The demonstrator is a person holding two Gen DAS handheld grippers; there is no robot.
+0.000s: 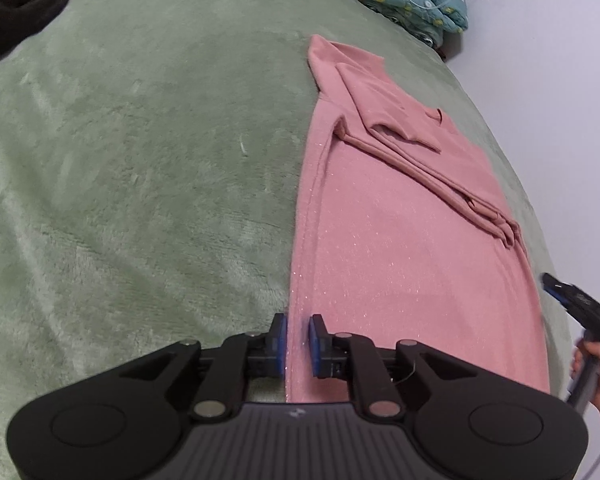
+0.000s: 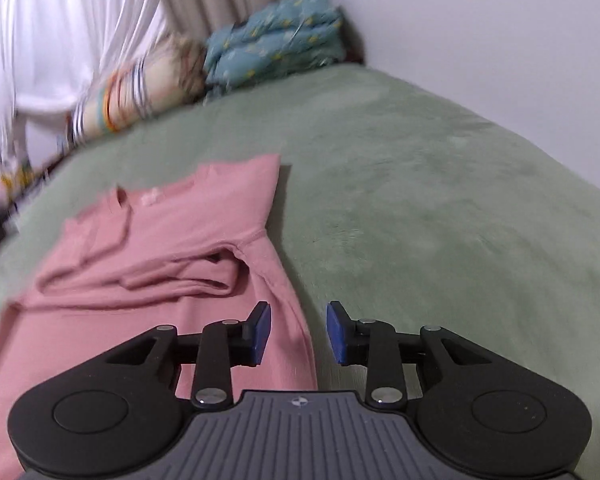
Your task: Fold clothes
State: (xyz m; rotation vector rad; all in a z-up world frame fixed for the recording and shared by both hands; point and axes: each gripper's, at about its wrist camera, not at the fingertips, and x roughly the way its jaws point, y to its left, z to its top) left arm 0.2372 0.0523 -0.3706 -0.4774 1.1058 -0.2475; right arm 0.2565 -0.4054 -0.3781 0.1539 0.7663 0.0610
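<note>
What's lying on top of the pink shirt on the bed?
A folded-in sleeve of the pink shirt lies across its body, bunched into ridges. Nothing else rests on it. Under it is the green blanket; whatever lies beneath the folded layers is covered.

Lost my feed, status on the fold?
Left gripper narrow over pink shirt hem, unclamped. Right gripper open, empty. Sleeves folded in. Green blanket unobstructed.

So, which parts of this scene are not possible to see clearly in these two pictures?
- Left wrist view: the near hem of the pink top is hidden behind the left gripper.
- Left wrist view: the right gripper is blurred and cut off by the frame's edge.
- Right wrist view: the striped pillow is smeared by motion blur.
- Right wrist view: the top's left side is cut off by the frame's edge.
</note>
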